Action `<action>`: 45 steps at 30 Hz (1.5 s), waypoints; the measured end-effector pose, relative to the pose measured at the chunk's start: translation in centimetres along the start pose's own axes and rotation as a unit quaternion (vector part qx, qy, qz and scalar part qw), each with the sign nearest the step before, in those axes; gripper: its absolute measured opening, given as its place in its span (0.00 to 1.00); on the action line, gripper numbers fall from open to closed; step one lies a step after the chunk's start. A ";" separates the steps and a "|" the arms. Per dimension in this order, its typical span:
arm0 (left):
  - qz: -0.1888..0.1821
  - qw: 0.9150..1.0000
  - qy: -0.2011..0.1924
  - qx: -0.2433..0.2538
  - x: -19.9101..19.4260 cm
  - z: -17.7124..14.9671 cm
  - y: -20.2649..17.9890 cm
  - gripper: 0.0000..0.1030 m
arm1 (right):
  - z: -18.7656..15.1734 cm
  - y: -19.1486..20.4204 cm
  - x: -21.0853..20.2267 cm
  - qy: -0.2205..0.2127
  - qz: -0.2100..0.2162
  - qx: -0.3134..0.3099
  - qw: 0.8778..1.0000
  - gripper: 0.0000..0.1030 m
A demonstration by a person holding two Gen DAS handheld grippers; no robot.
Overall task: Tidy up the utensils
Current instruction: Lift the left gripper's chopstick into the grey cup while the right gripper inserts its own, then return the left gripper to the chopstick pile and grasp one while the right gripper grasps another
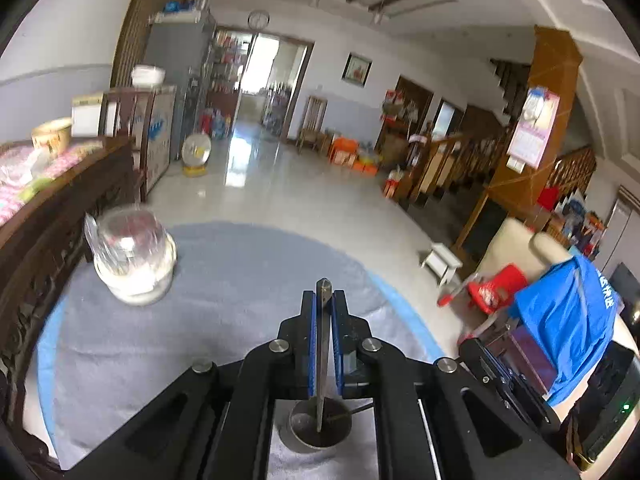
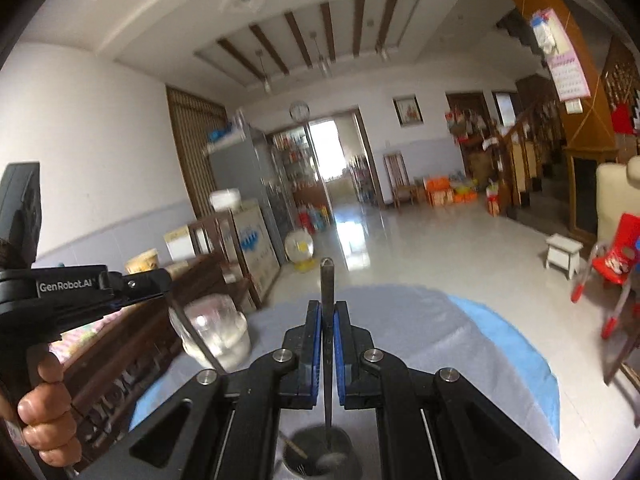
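Utensil (image 1: 322, 344) stands clamped between left tool (image 1: 323, 300) pads; holder (image 1: 320, 426) below.

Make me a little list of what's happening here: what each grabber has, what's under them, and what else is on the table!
left gripper: shut on a metal utensil, handle end up
right gripper: shut on another utensil, also upright
holder: metal cup under both grippers, utensil ends over it
jar: clear, blurred, left side of table
table: round, grey cloth over blue
hand: holds the left gripper's grip
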State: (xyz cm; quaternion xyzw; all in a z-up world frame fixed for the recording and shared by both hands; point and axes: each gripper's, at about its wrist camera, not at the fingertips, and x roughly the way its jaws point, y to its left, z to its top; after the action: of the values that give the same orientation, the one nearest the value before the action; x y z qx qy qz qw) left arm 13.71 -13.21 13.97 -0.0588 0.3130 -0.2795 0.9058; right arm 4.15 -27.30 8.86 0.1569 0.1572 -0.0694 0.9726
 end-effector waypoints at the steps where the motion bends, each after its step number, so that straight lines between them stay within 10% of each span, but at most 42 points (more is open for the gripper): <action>1: -0.003 1.000 0.012 -0.002 1.0 -0.4 0.1 0.07 | -0.5 -0.5 0.3 0.009 0.000 0.003 1.000 0.06; 9: 0.007 0.997 0.080 0.007 5.2 -3.2 0.6 0.08 | -2.9 -3.9 2.8 0.082 0.017 0.052 0.995 0.09; 12: 0.003 0.996 0.083 0.010 4.8 -3.4 1.0 0.33 | -3.9 -6.0 3.2 0.108 0.032 0.104 0.988 0.10; 15: 0.003 0.998 0.066 0.001 3.3 -3.7 2.0 0.50 | -5.0 -8.4 3.0 0.116 0.051 0.157 0.979 0.35; 17: 0.006 0.998 0.061 0.002 2.3 -4.0 3.0 0.50 | -5.5 -9.1 2.2 0.102 0.060 0.186 0.975 0.77; 26: 0.080 0.992 0.082 -0.049 -1.2 -8.7 11.1 0.51 | -7.9 -7.6 -2.3 0.065 0.099 0.167 0.979 0.69; 31: 0.122 0.981 0.120 -0.091 -2.2 -13.4 15.4 0.51 | -11.6 -3.6 -1.5 0.129 0.129 0.120 0.976 0.38; 45: 0.134 0.961 0.198 -0.137 -1.8 -21.7 20.3 0.51 | -22.3 3.7 5.0 0.312 0.104 0.030 0.944 0.27</action>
State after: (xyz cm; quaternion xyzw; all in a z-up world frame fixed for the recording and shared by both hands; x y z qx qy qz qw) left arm 9.05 6.19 -8.07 -0.0837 0.5264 -0.1161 0.8381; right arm 3.25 -17.00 -11.81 0.2149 0.4333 0.0804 0.8716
